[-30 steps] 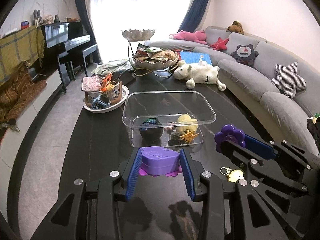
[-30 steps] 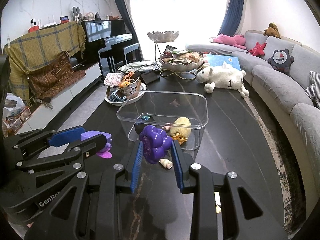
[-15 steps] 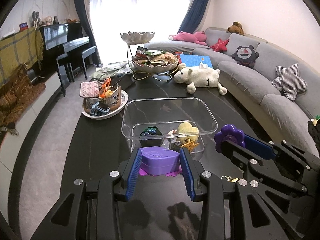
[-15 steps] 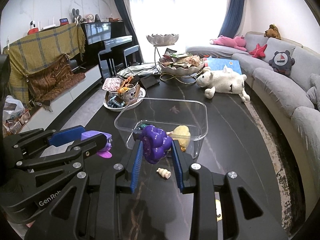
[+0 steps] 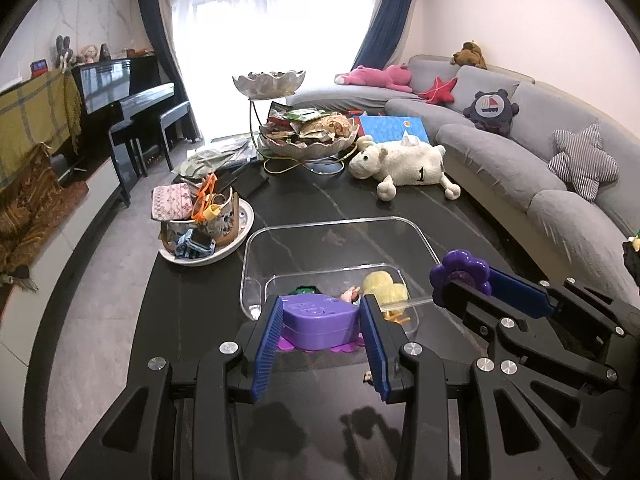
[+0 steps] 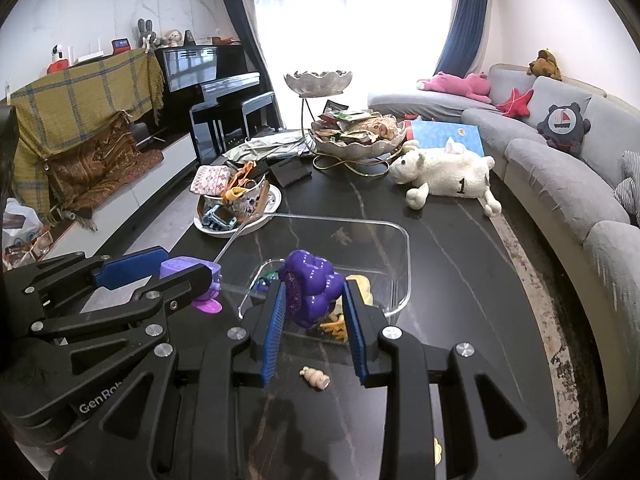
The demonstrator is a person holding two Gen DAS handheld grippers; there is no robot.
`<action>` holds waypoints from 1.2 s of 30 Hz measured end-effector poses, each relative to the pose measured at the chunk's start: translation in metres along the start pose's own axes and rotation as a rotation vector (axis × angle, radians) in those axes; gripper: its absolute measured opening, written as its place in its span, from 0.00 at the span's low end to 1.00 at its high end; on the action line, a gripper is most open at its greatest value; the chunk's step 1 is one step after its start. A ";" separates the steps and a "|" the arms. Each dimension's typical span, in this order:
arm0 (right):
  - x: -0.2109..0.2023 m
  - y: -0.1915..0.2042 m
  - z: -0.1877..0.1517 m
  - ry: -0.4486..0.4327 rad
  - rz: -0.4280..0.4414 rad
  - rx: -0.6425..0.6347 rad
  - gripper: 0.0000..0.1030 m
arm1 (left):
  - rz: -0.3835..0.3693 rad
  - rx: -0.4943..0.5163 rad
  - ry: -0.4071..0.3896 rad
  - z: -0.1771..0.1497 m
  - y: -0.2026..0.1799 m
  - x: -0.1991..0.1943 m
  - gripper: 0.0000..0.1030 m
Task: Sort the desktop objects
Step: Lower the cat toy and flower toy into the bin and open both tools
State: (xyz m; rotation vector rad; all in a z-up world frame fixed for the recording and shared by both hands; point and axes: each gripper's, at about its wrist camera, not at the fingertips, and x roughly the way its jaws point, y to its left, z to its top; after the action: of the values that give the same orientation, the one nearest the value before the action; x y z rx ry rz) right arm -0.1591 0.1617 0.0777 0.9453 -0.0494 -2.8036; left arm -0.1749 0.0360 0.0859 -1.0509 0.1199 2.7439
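The left gripper clamps a purple heart-shaped box at the near rim of the clear bin, and at its three o'clock the right gripper pinches a purple flower toy, both apparently poised for dropping in. The dark marble table carries a cluttered plate at ten o'clock and a plush sheep at one o'clock, with a grey sofa at right.

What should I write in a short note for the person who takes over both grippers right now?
Left gripper: shut on the light purple box, at the near rim of the clear bin.
Right gripper: shut on the dark purple flower toy, also at the near rim.
Done: a yellow toy and other small pieces lie in the bin.
Left: release both toys into the bin, then pick up the small cream piece on the table.
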 end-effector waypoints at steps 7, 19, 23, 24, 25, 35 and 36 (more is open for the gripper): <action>0.020 -0.008 0.015 0.008 -0.001 0.007 0.26 | -0.011 0.007 0.005 0.017 0.002 0.022 0.35; 0.068 -0.023 0.030 0.060 -0.027 0.008 0.26 | 0.001 0.031 0.035 0.037 0.003 0.072 0.34; 0.088 -0.030 0.032 0.093 -0.021 0.022 0.26 | -0.015 0.016 0.057 0.041 0.005 0.090 0.34; 0.093 -0.031 0.033 0.102 -0.024 0.021 0.27 | -0.010 0.023 0.061 0.042 0.004 0.096 0.35; 0.098 -0.032 0.033 0.111 -0.028 0.020 0.27 | -0.001 0.022 0.073 0.043 0.004 0.102 0.35; 0.113 -0.053 0.032 0.138 -0.057 0.086 0.51 | 0.023 -0.062 0.145 0.044 0.028 0.124 0.76; 0.111 -0.053 0.032 0.136 -0.054 0.088 0.52 | 0.014 -0.074 0.152 0.043 0.030 0.124 0.77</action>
State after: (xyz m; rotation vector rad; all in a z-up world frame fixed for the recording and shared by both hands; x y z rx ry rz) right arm -0.2735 0.1924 0.0319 1.1716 -0.1311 -2.7985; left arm -0.2995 0.0322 0.0352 -1.2823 0.0486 2.6968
